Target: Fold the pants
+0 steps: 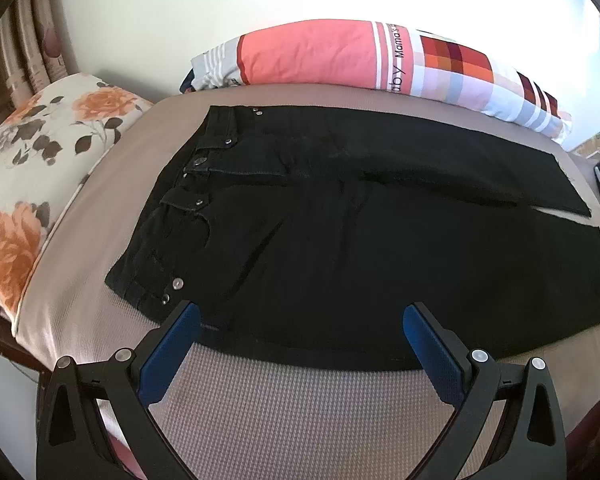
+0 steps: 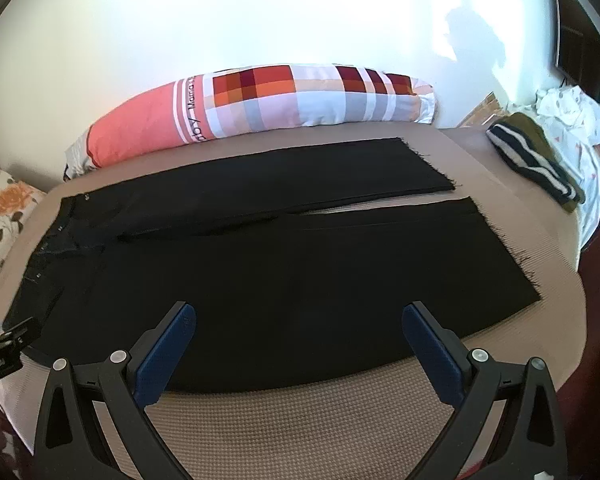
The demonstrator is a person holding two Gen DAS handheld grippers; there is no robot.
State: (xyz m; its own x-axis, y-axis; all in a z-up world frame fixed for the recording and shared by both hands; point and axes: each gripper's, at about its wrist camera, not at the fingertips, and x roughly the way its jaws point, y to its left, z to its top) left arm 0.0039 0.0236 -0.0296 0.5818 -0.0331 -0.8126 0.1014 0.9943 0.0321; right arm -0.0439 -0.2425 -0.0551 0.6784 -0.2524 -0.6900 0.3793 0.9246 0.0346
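Black pants [image 1: 340, 232] lie flat and spread out on a beige bed [image 1: 284, 420], waistband with metal buttons to the left, both legs running right. In the right wrist view the same pants [image 2: 280, 272] show a narrow gap between the two leg ends at the right. My left gripper [image 1: 302, 316] hovers open over the near edge of the pants by the waist end, nothing between its blue pads. Over the near leg's edge my right gripper [image 2: 300, 316] is open and empty too. The left gripper's tip [image 2: 4, 340] peeks in at the right wrist view's left edge.
A long pink and checked pillow [image 1: 360, 56] lies along the far side by the white wall. A floral pillow [image 1: 40, 168] sits at the left end. A striped dark garment [image 2: 536, 160] and white cloth [image 2: 572, 120] lie at the right end of the bed.
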